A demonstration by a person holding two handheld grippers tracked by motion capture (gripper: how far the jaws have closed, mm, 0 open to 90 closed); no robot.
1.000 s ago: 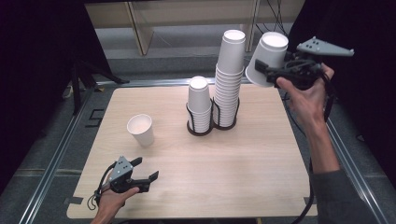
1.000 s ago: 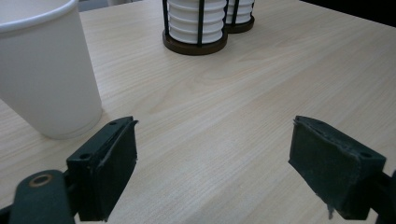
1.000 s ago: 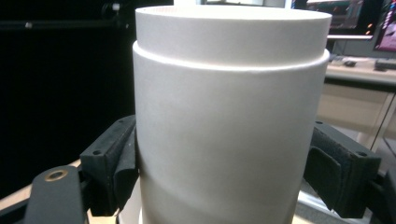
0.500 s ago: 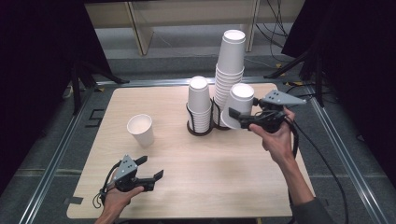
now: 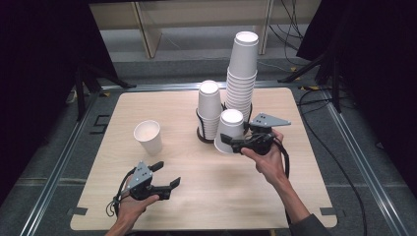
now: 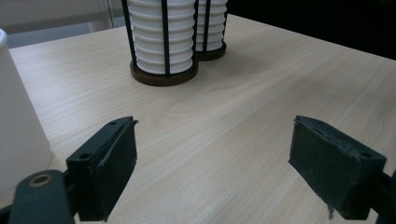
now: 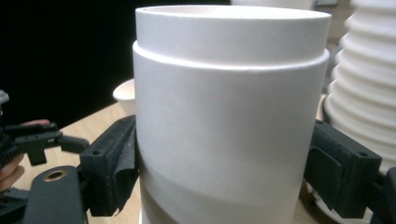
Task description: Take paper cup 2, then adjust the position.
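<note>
— Cup (image 5: 230,130) first: where do we see it?

— Upside down, base up, between the jaws of our right gripper (image 5: 238,143), which is clamped on its wall. From above it sits low over the surface (image 5: 305,196), just in front of the two racks of stacked cups. We can't tell whether its rim touches the wood.

— And the racks?

— The short stack (image 5: 208,108) stands left, the tall stack (image 5: 242,73) behind it to the right, both inverted in black wire holders.

— Our left gripper (image 5: 164,177)?

— Near the front edge, released. Its jaws stand apart over bare wood with nothing between them. A lone upright cup (image 5: 148,137) stands just beyond it.
</note>
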